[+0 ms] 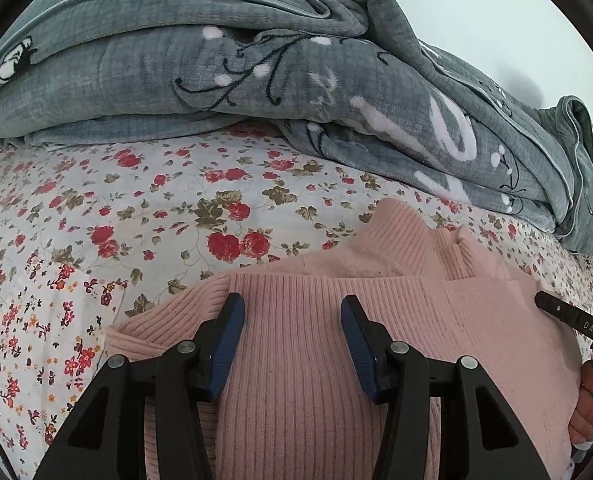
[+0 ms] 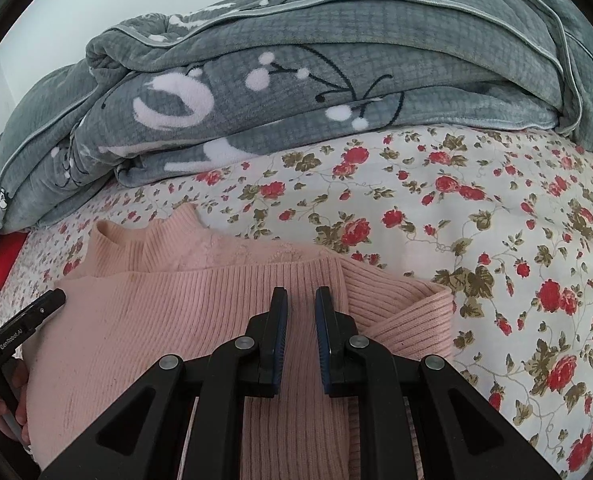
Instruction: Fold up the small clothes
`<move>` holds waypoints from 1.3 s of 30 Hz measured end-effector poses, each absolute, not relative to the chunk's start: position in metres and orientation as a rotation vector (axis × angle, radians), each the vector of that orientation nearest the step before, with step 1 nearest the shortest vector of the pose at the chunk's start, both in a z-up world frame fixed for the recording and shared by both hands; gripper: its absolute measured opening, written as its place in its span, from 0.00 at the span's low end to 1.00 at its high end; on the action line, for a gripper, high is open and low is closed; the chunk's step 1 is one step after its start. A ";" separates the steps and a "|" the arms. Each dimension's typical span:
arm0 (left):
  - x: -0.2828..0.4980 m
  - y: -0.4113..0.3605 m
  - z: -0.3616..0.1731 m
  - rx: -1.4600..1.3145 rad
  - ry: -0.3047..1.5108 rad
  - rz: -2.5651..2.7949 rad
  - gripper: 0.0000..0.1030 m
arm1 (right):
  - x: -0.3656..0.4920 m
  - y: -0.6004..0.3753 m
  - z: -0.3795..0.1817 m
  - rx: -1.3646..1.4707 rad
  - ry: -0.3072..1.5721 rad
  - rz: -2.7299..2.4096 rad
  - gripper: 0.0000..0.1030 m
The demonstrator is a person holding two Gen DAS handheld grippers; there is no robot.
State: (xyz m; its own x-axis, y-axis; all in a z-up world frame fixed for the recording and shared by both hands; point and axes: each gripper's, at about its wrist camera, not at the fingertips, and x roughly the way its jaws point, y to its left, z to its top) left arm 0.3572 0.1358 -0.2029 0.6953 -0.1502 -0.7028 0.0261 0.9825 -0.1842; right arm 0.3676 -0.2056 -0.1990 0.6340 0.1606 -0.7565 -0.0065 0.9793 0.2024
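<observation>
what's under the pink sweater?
The pink ribbed sweater lies on the floral bedsheet, which shows on every side of it. Whether anything else lies beneath it cannot be seen: the knit covers that area. A folded grey blanket sits behind it.

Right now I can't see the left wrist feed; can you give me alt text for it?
A pink ribbed sweater lies partly folded on a floral bedsheet, with the left gripper above it, jaws apart and holding nothing. A bundled grey blanket sits behind, and the right gripper's tip reaches the sweater's right edge.
</observation>
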 end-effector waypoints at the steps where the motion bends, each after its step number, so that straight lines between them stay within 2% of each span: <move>1: 0.357 0.136 -0.203 -0.167 0.796 -0.099 0.46 | 0.368 -0.206 -0.199 0.188 0.880 0.096 0.14; 39: 0.355 0.136 -0.200 -0.185 0.792 -0.105 0.46 | 0.368 -0.205 -0.200 0.187 0.874 0.094 0.15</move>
State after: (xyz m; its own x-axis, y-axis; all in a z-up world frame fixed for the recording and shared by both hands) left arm 0.3545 0.1361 -0.2003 0.6984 -0.1631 -0.6969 0.0247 0.9786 -0.2043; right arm 0.3676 -0.2049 -0.1999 0.6388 0.1583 -0.7529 -0.0059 0.9796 0.2010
